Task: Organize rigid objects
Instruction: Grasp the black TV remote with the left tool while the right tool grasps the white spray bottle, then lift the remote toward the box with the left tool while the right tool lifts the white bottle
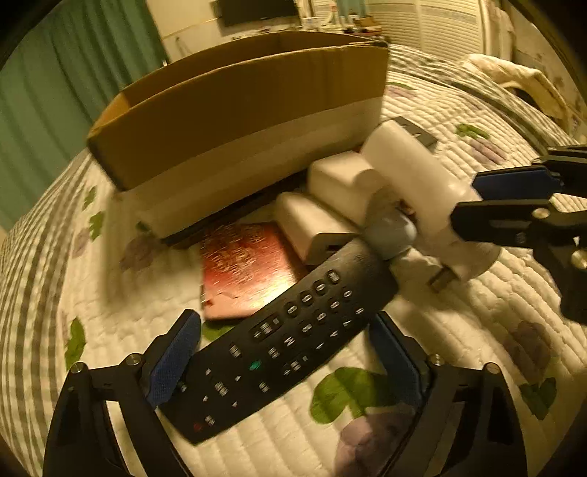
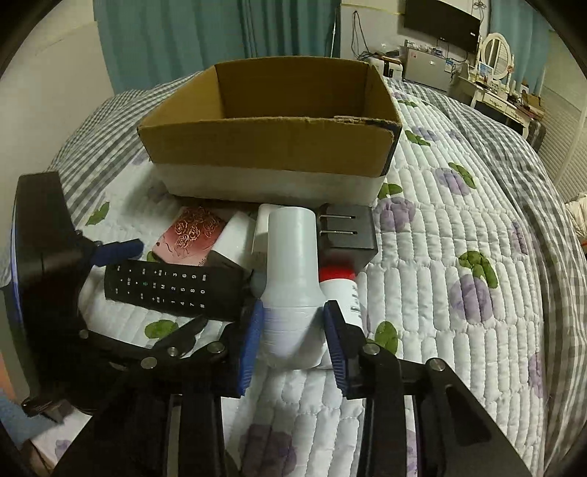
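A black remote control (image 1: 279, 348) lies on the quilt between the fingers of my left gripper (image 1: 286, 352); the blue pads stand apart at its sides. It also shows in the right wrist view (image 2: 165, 286). My right gripper (image 2: 293, 330) is shut on a white plastic bottle (image 2: 291, 271), seen too in the left wrist view (image 1: 414, 183). An open cardboard box (image 2: 271, 146) stands behind the pile. A red patterned card box (image 1: 245, 268), white boxes (image 1: 341, 183) and a black plug adapter (image 2: 348, 235) lie between box and grippers.
The quilted bedspread (image 2: 458, 293) with purple flowers stretches right. A red-and-white bottle (image 2: 341, 282) lies beside the white bottle. A dresser with a mirror (image 2: 495, 47) and a wall TV (image 2: 440, 18) stand far behind.
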`<state>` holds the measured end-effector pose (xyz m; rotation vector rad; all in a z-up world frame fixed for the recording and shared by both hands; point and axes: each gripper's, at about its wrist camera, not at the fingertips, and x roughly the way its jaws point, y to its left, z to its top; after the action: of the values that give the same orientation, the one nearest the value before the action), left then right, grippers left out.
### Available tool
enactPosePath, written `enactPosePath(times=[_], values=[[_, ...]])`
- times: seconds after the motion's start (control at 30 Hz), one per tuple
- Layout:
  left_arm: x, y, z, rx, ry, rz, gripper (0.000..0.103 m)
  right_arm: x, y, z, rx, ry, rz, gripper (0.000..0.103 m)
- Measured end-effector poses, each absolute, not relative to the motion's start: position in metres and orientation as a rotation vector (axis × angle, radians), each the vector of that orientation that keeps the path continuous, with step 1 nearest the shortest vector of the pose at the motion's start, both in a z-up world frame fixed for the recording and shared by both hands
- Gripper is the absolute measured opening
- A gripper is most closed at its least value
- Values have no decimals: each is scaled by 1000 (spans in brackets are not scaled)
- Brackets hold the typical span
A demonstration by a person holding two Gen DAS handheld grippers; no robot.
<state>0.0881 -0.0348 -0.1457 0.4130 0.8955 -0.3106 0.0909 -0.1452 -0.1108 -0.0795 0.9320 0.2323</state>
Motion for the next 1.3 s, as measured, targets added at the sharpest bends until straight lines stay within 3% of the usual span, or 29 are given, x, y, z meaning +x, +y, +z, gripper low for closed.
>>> enactPosePath(times=[0.07, 0.2, 0.33, 0.4, 0.57, 0.97, 1.1, 1.13, 1.17, 1.3], values=[[87, -36, -147, 416, 896, -315, 90, 90, -146, -111, -75, 943, 240, 34], [82, -30, -144, 382, 912, -354, 74, 90, -152, -114, -45, 949, 256, 34], [79, -30, -141, 357, 936, -386, 65, 93, -157, -115, 14, 961, 265, 34], [77, -31, -136, 323, 947, -428, 46, 96, -159, -117, 43, 969, 270, 35], [74, -42, -129, 319, 955, -448, 33, 104, -159, -123, 87, 983, 285, 45], [67, -44, -125, 342, 946, -433, 28, 113, -159, -118, 82, 945, 275, 44], [66, -35, -115, 258, 968, -432, 14, 111, -165, -108, 116, 930, 272, 44], [65, -34, -113, 251, 971, -432, 4, 110, -166, -106, 115, 927, 274, 44], [65, -33, -111, 254, 970, -426, 0, 109, -165, -104, 113, 925, 277, 44], [67, -36, -114, 310, 995, -396, 0, 100, -166, -100, 108, 922, 285, 44]])
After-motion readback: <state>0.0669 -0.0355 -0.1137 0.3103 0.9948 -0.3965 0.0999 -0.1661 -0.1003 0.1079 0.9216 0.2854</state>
